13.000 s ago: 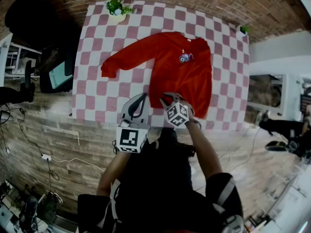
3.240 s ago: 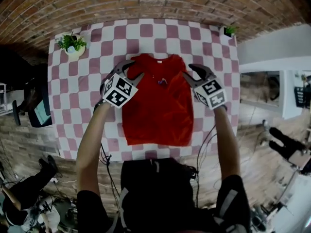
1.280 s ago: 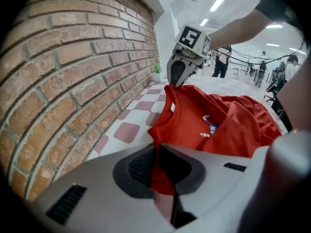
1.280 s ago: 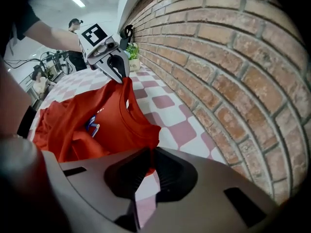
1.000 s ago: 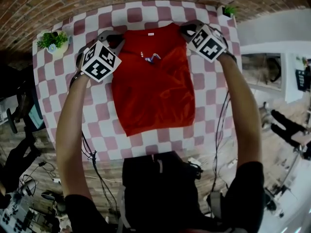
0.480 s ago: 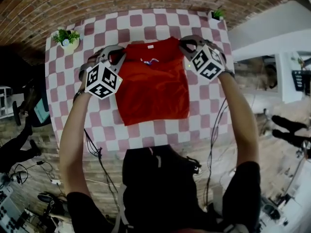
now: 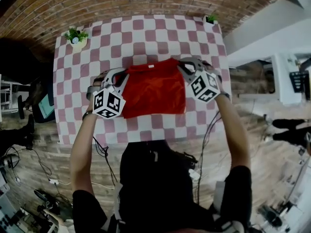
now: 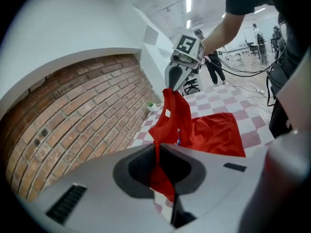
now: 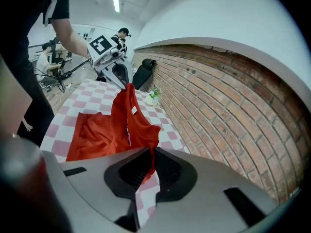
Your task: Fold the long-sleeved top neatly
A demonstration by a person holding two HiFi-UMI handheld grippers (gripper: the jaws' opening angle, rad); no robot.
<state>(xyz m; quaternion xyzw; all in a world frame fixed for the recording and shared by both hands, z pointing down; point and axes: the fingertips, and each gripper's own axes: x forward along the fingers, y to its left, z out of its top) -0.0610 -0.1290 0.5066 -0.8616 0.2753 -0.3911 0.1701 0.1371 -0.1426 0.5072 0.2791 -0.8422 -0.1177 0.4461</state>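
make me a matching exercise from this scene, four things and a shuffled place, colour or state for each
1 red top
2 bigger potted plant
3 tablecloth
4 right gripper

a pink and white checks
b shut on red fabric
c standing at the far left corner
d collar end lifted, rest lying below

Pairs: 1-d, 2-c, 3-a, 4-b

No words, brands or numbers can be read anywhere. The marker cube (image 7: 109,104) on the left gripper (image 7: 122,75), like the right gripper's (image 7: 183,66), bears only black-and-white square patterns. The white neck tag (image 8: 167,113) on the red top (image 7: 154,87) is too small to read.
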